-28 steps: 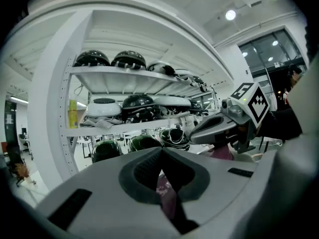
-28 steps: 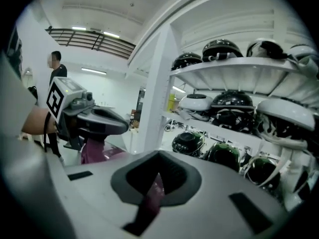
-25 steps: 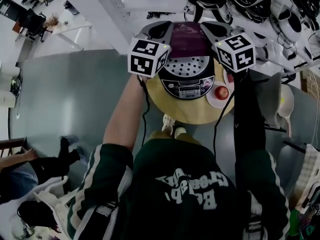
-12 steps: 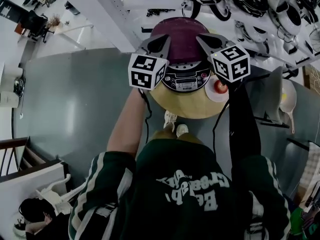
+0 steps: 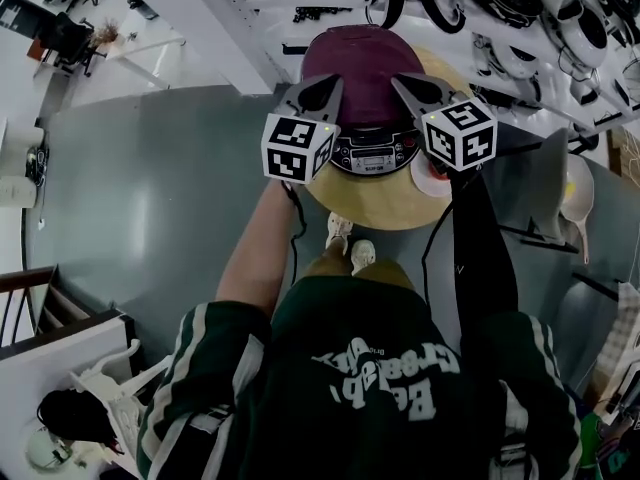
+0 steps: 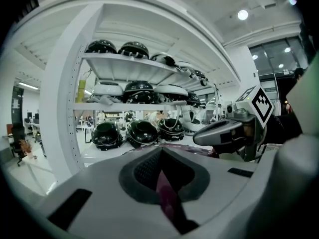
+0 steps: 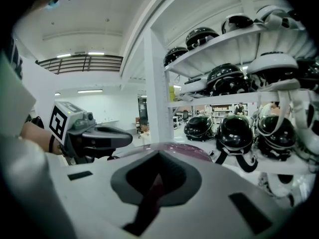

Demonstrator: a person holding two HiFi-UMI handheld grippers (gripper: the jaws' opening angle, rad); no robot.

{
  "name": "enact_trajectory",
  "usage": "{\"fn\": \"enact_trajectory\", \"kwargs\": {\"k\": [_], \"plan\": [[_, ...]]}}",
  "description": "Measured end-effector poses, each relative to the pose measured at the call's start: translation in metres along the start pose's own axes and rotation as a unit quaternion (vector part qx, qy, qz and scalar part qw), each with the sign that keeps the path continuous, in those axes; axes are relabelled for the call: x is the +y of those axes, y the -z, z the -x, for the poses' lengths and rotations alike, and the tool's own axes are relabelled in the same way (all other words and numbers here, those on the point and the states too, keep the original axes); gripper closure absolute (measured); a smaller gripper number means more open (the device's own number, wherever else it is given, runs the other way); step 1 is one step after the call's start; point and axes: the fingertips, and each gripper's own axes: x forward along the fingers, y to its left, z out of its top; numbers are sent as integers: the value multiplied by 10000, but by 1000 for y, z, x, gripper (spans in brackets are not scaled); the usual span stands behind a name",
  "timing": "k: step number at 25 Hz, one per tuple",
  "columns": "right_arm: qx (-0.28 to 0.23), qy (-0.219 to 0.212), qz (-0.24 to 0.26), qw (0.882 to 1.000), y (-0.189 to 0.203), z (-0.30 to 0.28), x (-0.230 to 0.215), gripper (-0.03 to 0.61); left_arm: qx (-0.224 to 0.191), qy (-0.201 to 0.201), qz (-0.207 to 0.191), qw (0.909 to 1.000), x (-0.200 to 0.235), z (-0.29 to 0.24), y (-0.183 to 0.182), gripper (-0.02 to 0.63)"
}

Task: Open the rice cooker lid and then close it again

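The lid (image 5: 362, 63) was up a moment ago, and I could see its silver inside. Now it is down on the cooker (image 5: 374, 154), and only its round purple top shows. Both grippers have moved forward with it and sit over the lid's front part.

The left gripper (image 5: 325, 86) has its jaws pressed together, with nothing between them. The right gripper (image 5: 405, 80) is the same, jaws together and empty. In both gripper views only a thin dark slit runs between the jaws, and a bit of purple lid peeks through it. I think the jaws are kept together so they make one firm tip to push the lid down. One sits on each side, so the push is even.

The cooker stands in the middle of the round table (image 5: 370, 216), right in front of the person, which puts it in easy reach of both grippers.

Some things I cannot see well. I cannot tell if the lid has clicked shut, because the grippers cover its front edge. I cannot tell if the tips touch the lid or are just above it. The right gripper's cube hides most of the small plate (image 5: 424, 181) beside the cooker. Behind the cooker is a shelf (image 6: 130, 62) of helmets (image 7: 234, 129), cut off at the edges.
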Motion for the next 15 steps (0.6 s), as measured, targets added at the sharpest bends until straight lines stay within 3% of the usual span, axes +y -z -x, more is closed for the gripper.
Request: {"fn": "enact_trajectory", "kwargs": {"k": [7, 15], "plan": [[-167, 87, -41, 9998, 7, 1, 1, 575, 40, -43, -46, 10000, -1, -1, 11, 614], [-451, -136, 57, 9989, -1, -5, 14, 575, 96, -28, 79, 9999, -1, -3, 26, 614]]}}
